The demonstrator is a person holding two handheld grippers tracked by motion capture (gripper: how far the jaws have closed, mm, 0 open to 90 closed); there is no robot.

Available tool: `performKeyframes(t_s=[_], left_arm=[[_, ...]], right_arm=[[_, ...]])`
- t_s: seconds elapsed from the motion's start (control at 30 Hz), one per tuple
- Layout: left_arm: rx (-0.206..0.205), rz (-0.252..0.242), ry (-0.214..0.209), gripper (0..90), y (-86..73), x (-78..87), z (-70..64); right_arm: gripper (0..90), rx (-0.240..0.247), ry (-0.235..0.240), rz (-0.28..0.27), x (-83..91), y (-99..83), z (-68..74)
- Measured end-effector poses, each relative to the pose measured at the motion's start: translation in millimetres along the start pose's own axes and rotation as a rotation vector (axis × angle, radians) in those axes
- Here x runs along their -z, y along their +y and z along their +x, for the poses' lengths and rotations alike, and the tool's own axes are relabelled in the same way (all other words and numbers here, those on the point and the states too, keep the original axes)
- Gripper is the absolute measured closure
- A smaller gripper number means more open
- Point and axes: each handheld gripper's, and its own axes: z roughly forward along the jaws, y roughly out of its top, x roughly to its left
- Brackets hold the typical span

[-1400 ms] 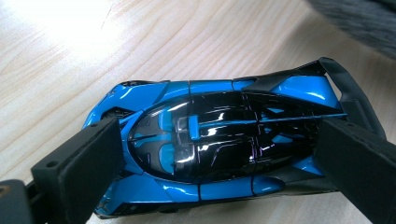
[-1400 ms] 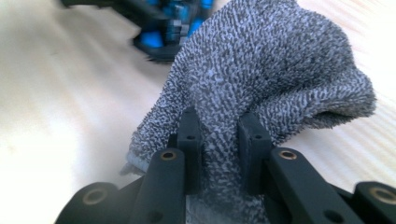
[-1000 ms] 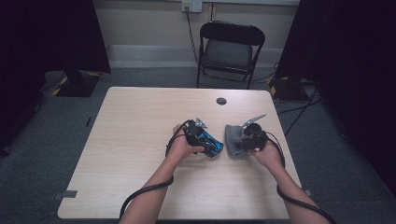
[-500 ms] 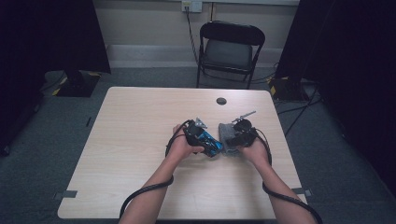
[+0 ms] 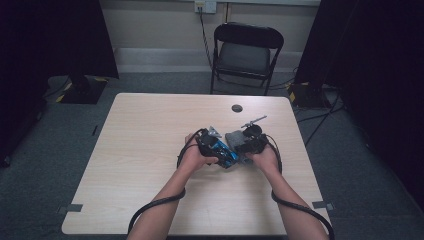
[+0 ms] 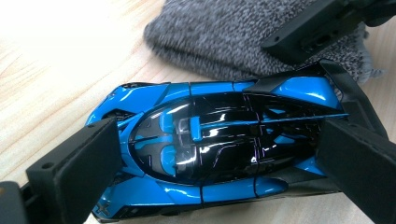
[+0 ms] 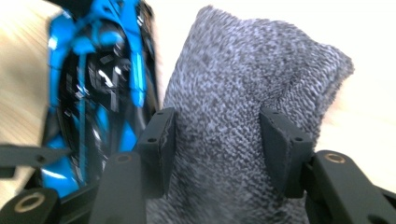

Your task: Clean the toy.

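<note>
A blue and black toy car (image 6: 210, 140) lies on the wooden table (image 5: 145, 150). My left gripper (image 6: 219, 126) hangs over it, open, with one jaw near the car's nose and the other near its tail. Just right of the car (image 5: 226, 153) lies a grey knitted cloth (image 5: 234, 138). My right gripper (image 7: 212, 126) is shut on that cloth (image 7: 243, 60), its pads pressed into the fabric. The car (image 7: 93, 70) sits close against the cloth's left side. In the high view the left gripper (image 5: 216, 146) and right gripper (image 5: 245, 144) are nearly touching.
A small black round disc (image 5: 237, 108) sits near the table's far edge. A black folding chair (image 5: 247, 50) stands behind the table. Cables trail from both grippers over the near edge. The table's left half is bare wood.
My right gripper has moved left with the grey cloth, bringing it up against the car. The left gripper and the car have stayed in place.
</note>
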Motion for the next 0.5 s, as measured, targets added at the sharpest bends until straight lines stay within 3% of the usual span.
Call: performKeyframes(t_s=[0.23,0.4,0.5], left_arm=[[-0.002,-0.002,0.0,0.0,-0.4,0.1,0.4],[-0.001,-0.003,0.001,0.0,-0.4,0.1,0.0],[-0.001,-0.001,0.001,0.0,-0.3,0.1,-0.1]], right_arm=[[47.0,-0.035,-0.026,-0.018,6.7,0.0,-3.5],[50.3,-0.108,-0.004,-0.037,12.7,-4.5,-10.1],[53.8,-0.115,-0.001,-0.033,9.5,-5.1,-11.3]])
